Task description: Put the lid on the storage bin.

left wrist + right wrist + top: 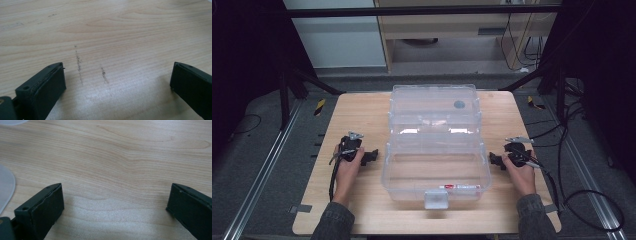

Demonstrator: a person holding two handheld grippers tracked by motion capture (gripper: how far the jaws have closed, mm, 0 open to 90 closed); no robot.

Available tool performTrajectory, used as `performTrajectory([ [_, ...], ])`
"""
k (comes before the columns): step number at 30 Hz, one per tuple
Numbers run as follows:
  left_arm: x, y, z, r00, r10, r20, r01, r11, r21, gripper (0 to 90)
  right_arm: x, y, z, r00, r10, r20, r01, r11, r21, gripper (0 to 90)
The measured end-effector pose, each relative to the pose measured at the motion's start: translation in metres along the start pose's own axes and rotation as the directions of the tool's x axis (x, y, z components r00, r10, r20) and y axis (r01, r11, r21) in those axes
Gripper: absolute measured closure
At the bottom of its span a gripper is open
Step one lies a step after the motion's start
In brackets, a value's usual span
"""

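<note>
While both grippers rest at its flanks, the clear plastic storage box (435, 145) occupies the centre of the high view, standing on the wooden table (357, 115) with its lid apparently thrown back toward the top of the frame. Its long axis, lid included, runs from the bottom of the frame to the top; the grey latch (436, 198) marks the near end, pointing at the lower edge. Inside the near wall lies a slim white item with red print (460, 186), too small to identify, its length set left to right across the frame; a small dark round spot (459, 104) shows in the far half, upper centre.

Step in hand, as judged: the approach, with nothing yet grasped. The left gripper (371, 156) sits left of centre, just beside the box's left wall; the right gripper (493, 159) mirrors it right of centre. In the left gripper view its gripper (117, 80) stands wide open over bare wood with faint dark scuff marks (79, 65); in the right gripper view its gripper (115, 200) is equally wide and empty, a pale translucent edge of the box (5, 186) showing at the left margin.

Next move, probably: bring both grippers inward and up to the box, whether to swing the lid forward or to reach the item inside.
</note>
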State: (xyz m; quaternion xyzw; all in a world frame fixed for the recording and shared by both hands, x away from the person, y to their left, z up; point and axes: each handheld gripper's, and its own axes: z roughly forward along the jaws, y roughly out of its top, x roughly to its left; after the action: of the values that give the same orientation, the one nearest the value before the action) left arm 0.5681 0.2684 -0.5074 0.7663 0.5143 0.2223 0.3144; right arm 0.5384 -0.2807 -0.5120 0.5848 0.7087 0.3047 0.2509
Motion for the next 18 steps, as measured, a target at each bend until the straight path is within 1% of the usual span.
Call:
performTrajectory([
  [1,-0.001,-0.002,-0.002,1.0000,0.005,0.007,-0.005,1.0000,-0.002,0.0,0.000,0.000,0.000,1.0000,-0.008,0.001,0.008,1.000,-0.002,0.9],
  [2,-0.002,-0.003,-0.003,0.9999,0.010,0.009,-0.009,1.0000,-0.003,1.0,0.001,-0.001,-0.001,1.0000,0.006,0.003,-0.006,1.000,0.002,1.1],
  [3,-0.002,-0.004,-0.005,0.9998,0.016,0.014,-0.016,0.9998,-0.008,1.0,0.001,-0.001,-0.001,1.0000,0.006,0.003,-0.006,1.000,0.002,1.1],
  [4,-0.003,-0.006,-0.006,0.9996,0.020,0.020,-0.019,0.9998,-0.010,2.2,0.002,-0.001,-0.002,1.0000,0.006,-0.003,-0.006,1.000,0.000,2.1],
  [5,-0.004,-0.007,-0.009,0.9992,0.027,0.029,-0.027,0.9996,-0.010,3.0,0.002,-0.003,-0.005,0.9996,0.003,-0.026,-0.004,1.000,-0.023,6.2],
  [6,-0.005,-0.007,-0.010,0.9989,0.032,0.034,-0.032,0.9994,-0.014,3.0,0.002,-0.003,-0.005,0.9996,0.003,-0.026,-0.004,1.000,-0.023,6.2],
  [7,-0.006,-0.008,-0.014,0.9984,0.039,0.040,-0.038,0.9989,-0.026,3.1,0.003,-0.004,-0.006,0.9992,0.008,-0.040,-0.009,1.000,-0.027,5.6],
  [8,-0.006,-0.007,-0.016,0.9980,0.048,0.039,-0.047,0.9985,-0.029,3.4,0.004,-0.004,-0.007,0.9991,-0.003,-0.043,0.001,0.999,-0.034,5.9],
  [9,-0.007,-0.006,-0.022,0.9980,0.057,0.027,-0.055,0.9974,-0.046,3.5,0.004,-0.004,-0.009,0.9992,-0.019,-0.035,0.018,0.999,-0.040,7.5],
  [10,-0.007,-0.004,-0.025,0.9981,0.058,0.022,-0.057,0.9966,-0.060,3.6,0.005,-0.003,-0.013,0.9987,-0.047,-0.021,0.046,0.997,-0.063,8.8],
  [11,-0.007,-0.001,-0.036,0.9982,0.056,0.020,-0.054,0.9931,-0.104,3.9,0.007,-0.001,-0.020,0.9975,-0.069,-0.012,0.068,0.994,-0.086,11.0],
  [12,-0.007,-0.001,-0.036,0.9982,0.056,0.020,-0.054,0.9931,-0.104,3.9,0.007,-0.001,-0.020,0.9975,-0.069,-0.012,0.068,0.994,-0.086,11.0],
  [13,-0.008,0.000,-0.041,0.9979,0.063,0.013,-0.061,0.9911,-0.119,3.9,0.009,0.000,-0.025,0.9965,-0.082,-0.016,0.080,0.991,-0.105,13.6],
  [15,-0.010,0.002,-0.052,0.9954,0.095,-0.012,-0.095,0.9859,-0.137,3.8,0.011,0.003,-0.035,0.9919,-0.127,-0.002,0.126,0.984,-0.130,15.2],
  [16,-0.011,0.002,-0.055,0.9947,0.102,-0.011,-0.103,0.9847,-0.141,3.8,0.013,0.004,-0.040,0.9898,-0.142,0.010,0.142,0.980,-0.137,15.9],
  [17,-0.012,0.003,-0.060,0.9944,0.105,0.000,-0.104,0.9833,-0.150,3.8,0.014,0.005,-0.047,0.9867,-0.162,0.011,0.162,0.976,-0.147,17.7],
  [18,-0.012,0.004,-0.063,0.9944,0.106,0.005,-0.103,0.9823,-0.156,3.8,0.014,0.005,-0.047,0.9867,-0.162,0.011,0.162,0.976,-0.147,17.7],
])
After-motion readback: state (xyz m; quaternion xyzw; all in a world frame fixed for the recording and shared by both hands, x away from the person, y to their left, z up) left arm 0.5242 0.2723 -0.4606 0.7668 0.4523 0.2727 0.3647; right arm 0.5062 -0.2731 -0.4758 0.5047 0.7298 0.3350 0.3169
